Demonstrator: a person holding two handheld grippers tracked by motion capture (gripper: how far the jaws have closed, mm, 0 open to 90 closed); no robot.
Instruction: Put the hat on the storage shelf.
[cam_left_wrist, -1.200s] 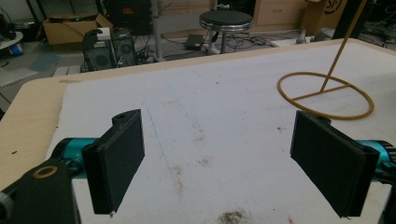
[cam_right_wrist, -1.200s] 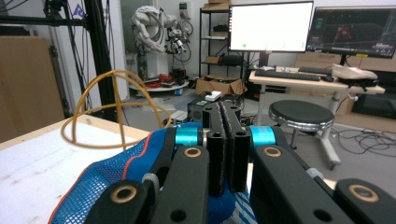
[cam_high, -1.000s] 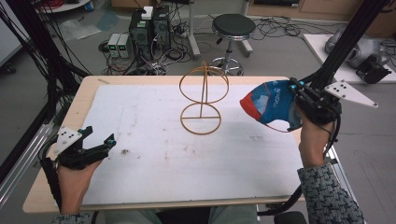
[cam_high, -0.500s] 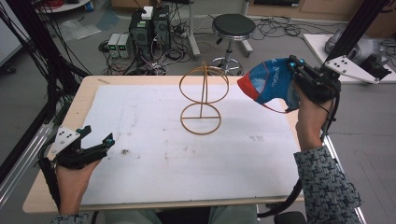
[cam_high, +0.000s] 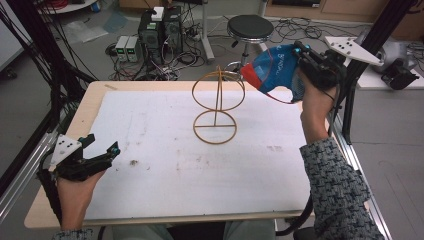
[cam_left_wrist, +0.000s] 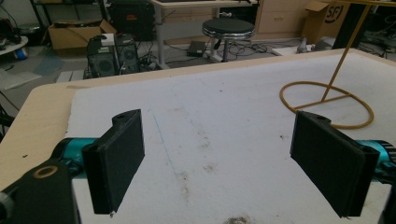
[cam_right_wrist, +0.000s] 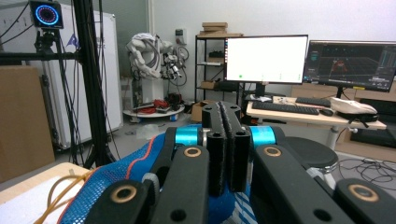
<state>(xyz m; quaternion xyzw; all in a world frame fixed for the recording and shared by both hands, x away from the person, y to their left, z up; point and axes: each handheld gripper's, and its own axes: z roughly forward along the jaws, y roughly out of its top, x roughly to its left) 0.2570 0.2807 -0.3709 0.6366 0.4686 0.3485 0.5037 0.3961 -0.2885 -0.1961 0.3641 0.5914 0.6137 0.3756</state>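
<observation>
My right gripper (cam_high: 302, 54) is shut on a blue mesh cap with a red rim (cam_high: 272, 70) and holds it in the air at the table's far right, just right of the top ring of a yellow wire stand (cam_high: 216, 107). In the right gripper view the jaws are pressed together (cam_right_wrist: 226, 121), with the blue cap (cam_right_wrist: 116, 175) hanging below and the stand's wire (cam_right_wrist: 58, 191) at lower left. My left gripper (cam_high: 102, 152) rests open at the table's near left with nothing between its pads (cam_left_wrist: 119, 158). The stand's base ring (cam_left_wrist: 327, 102) lies ahead to its right.
A white mat (cam_high: 165, 150) covers most of the wooden table (cam_high: 85, 107). Beyond the far edge stand a black stool (cam_high: 249, 27), computer towers (cam_high: 160, 27) and loose cables. Black frame posts (cam_high: 367, 45) rise at the right.
My right gripper has lifted the blue cap up and leftward, toward the top ring of the wire stand. The left gripper has stayed put, open.
</observation>
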